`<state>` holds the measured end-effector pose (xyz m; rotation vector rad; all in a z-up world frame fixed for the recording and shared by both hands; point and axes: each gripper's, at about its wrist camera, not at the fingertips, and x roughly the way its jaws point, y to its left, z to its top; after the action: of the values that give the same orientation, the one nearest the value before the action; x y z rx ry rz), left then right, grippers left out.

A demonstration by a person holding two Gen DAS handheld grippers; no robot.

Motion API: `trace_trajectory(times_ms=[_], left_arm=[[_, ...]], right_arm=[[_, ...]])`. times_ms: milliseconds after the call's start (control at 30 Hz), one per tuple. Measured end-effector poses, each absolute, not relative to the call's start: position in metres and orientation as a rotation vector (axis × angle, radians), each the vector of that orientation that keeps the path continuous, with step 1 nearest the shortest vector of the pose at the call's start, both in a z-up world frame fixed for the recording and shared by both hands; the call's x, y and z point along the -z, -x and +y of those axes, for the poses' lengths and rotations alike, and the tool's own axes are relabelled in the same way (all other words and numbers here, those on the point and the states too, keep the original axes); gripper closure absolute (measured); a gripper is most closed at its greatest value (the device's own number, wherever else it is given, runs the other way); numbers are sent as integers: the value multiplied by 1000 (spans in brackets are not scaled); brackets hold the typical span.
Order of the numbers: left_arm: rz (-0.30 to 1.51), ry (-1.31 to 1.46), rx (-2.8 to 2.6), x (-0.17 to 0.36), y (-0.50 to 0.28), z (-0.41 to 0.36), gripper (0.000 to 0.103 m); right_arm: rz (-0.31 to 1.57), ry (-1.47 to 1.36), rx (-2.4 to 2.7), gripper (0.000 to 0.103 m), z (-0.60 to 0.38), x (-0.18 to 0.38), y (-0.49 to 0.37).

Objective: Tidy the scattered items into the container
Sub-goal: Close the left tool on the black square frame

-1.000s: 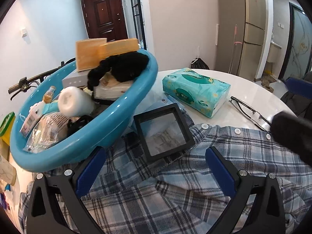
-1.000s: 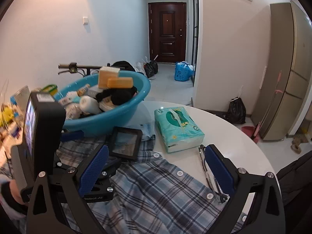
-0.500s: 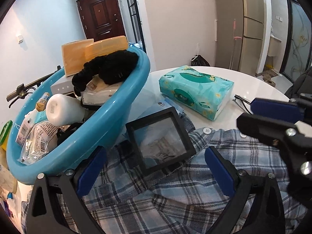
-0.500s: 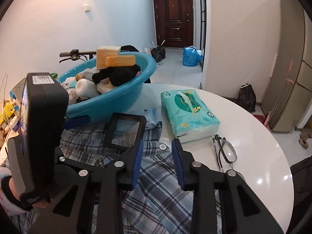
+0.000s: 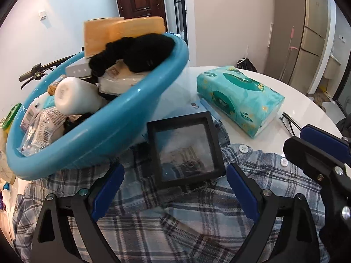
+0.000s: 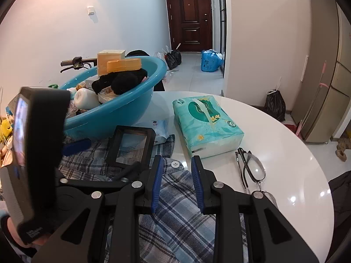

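Basin (image 5: 114, 129), one, sat heaped beside one picture frame (image 5: 186, 151) on one plaid shirt (image 6: 182, 217); left gripper (image 5: 175, 188) gaped empty astride the frame, right gripper (image 6: 176, 173) pinched shirt cloth.

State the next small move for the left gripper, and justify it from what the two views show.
Probably ease the left gripper forward and down to straddle the black picture frame: its jaws stand wide just short of it, the frame lies loose on the plaid shirt beside the blue basin, while the right gripper is already shut on the shirt.
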<state>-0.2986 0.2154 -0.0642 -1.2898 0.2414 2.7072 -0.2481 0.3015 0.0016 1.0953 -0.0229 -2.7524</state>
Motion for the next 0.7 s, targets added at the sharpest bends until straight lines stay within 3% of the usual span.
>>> trace_trajectory(times_ms=[267, 467, 700], left_arm=[[199, 1372, -2690, 82, 318, 217, 7], [77, 1404, -2639, 87, 328, 211, 29], [-3, 1395, -2636, 86, 329, 201, 30]], right_arm=[[-77, -1095, 2747, 77, 308, 3, 250], [-81, -1099, 2746, 77, 308, 7, 253], [-78, -1114, 2747, 77, 307, 9, 253]])
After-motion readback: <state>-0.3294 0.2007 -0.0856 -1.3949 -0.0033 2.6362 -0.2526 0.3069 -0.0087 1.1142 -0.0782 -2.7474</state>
